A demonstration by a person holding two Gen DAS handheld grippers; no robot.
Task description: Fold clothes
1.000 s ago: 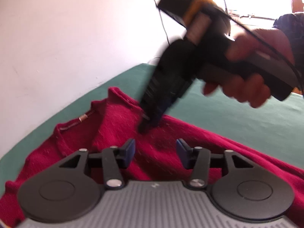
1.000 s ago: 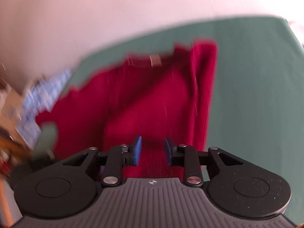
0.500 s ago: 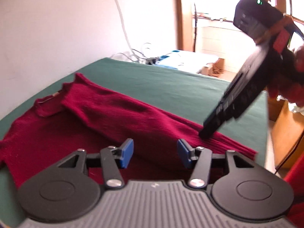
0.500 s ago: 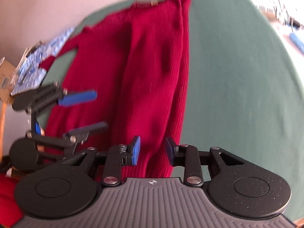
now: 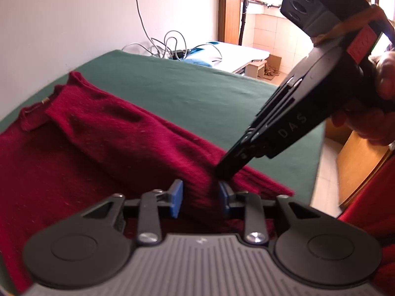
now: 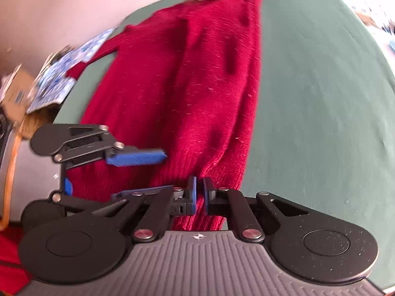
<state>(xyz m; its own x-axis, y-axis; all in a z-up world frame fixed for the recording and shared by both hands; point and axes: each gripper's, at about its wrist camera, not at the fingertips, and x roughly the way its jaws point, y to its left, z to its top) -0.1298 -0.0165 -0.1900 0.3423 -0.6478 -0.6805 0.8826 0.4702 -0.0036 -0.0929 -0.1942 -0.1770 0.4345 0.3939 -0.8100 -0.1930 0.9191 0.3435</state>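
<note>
Two tools worked at the near end of a red sweater (image 5: 103,143) that lay spread on a table (image 5: 197,91) covered in green cloth.

Taking the sweater as the landmark: its collar pointed away toward the far table edge, and its hem end lay closest to both tools. One side of it was folded over lengthwise, making a long raised band down the middle.

At the sweater's left near part, the left tool (image 5: 200,198) had its blue pads either side of a ridge of knit; its jaws were closing, with cloth between them and a gap showing at the left pad. Just right of that, the right tool (image 6: 200,196) was pinched together on the ribbed hem, the fabric bunched between its pads.

Only the left wrist view showed the hand (image 5: 380,93) gripping the right tool's handle, plus a tangle of cables (image 5: 167,46) and a doorway beyond the sweater's collar end. Only the right wrist view showed the blue patterned cloth (image 6: 61,74) lying past the sweater's left sleeve, and the hem ribbing clamped up close.
</note>
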